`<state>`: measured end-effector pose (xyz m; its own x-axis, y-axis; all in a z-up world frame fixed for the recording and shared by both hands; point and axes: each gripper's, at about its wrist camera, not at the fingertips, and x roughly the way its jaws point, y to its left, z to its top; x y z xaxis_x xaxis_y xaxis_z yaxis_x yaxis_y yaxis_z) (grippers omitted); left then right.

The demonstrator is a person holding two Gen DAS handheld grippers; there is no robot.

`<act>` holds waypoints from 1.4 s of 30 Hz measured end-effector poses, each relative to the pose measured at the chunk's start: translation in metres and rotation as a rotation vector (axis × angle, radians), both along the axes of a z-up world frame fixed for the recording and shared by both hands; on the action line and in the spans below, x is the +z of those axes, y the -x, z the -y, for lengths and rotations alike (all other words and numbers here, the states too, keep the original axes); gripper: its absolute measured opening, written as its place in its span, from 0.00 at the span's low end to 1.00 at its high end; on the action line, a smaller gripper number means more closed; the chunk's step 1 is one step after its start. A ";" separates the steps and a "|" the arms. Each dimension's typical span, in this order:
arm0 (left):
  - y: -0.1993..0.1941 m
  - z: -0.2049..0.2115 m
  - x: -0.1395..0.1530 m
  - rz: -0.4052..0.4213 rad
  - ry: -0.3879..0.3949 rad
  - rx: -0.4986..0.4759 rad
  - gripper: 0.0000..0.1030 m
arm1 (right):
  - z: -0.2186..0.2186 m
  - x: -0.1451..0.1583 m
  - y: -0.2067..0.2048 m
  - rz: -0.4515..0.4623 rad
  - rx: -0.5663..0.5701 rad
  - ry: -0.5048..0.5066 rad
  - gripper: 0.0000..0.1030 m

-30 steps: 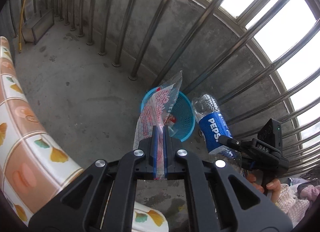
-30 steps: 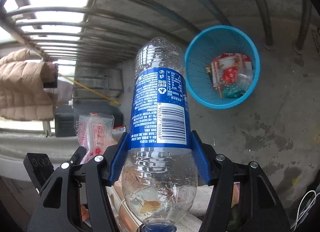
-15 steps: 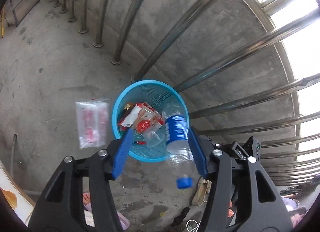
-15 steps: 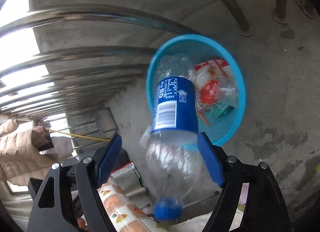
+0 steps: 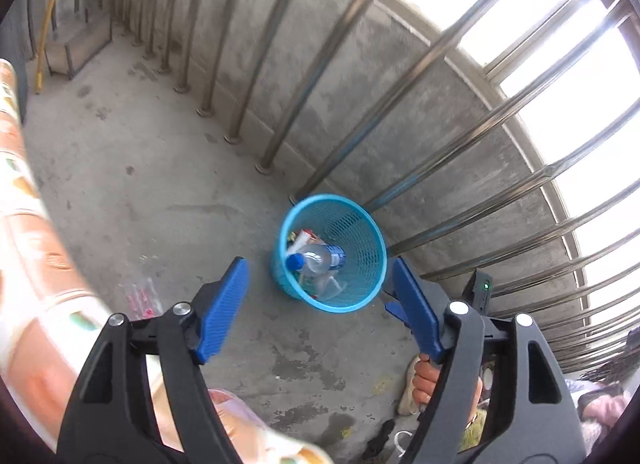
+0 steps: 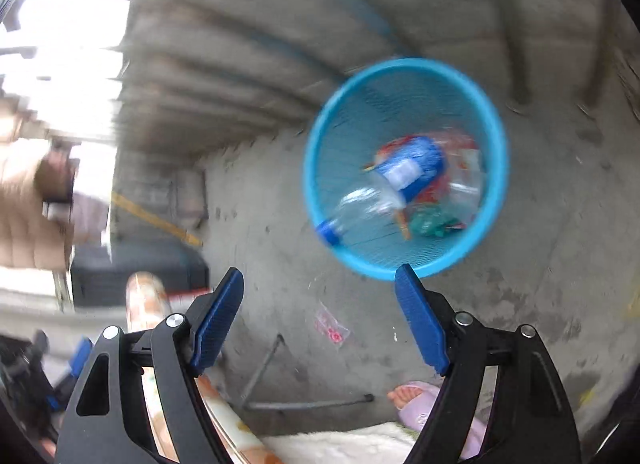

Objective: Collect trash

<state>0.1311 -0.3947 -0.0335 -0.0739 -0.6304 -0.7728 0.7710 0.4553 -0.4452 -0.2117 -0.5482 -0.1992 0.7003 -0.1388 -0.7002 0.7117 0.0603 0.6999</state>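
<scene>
You get no readable text in either view. The plastic bottle [image 5: 318,260] lying in the blue basket [image 5: 370,232] carries a blue label [image 5: 337,256], but its print is too small to make out from the left wrist, and from the right wrist the label [image 6: 412,169] is a motion-blurred blue band with a white patch. The clear wrapper on the floor [image 6: 331,328] shows pink-red printing, yet you cannot resolve any letters on it there or in the left view [image 5: 141,296].
</scene>
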 end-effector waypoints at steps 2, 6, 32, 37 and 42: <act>-0.006 -0.036 0.019 0.060 0.015 0.032 0.73 | -0.009 0.007 -0.029 0.000 0.104 0.046 0.74; -0.014 -0.106 0.046 0.159 0.039 0.110 0.77 | -0.029 0.007 -0.093 -0.008 0.314 0.085 0.74; -0.032 -0.319 0.071 0.131 0.022 0.574 0.80 | -0.162 -0.306 -0.428 -0.663 1.010 0.097 0.83; -0.029 -0.322 0.066 0.134 0.013 0.570 0.80 | -0.189 -0.325 -0.446 -0.740 1.034 0.167 0.83; -0.023 -0.316 0.060 0.112 0.027 0.549 0.80 | -0.205 -0.343 -0.450 -0.808 1.041 0.221 0.83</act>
<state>0.1538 -0.0790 0.0265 0.3519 -0.5734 -0.7399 0.4675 0.7925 -0.3918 0.2387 -0.3429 -0.5418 -0.0493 0.0402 -0.9980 0.4722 0.8814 0.0122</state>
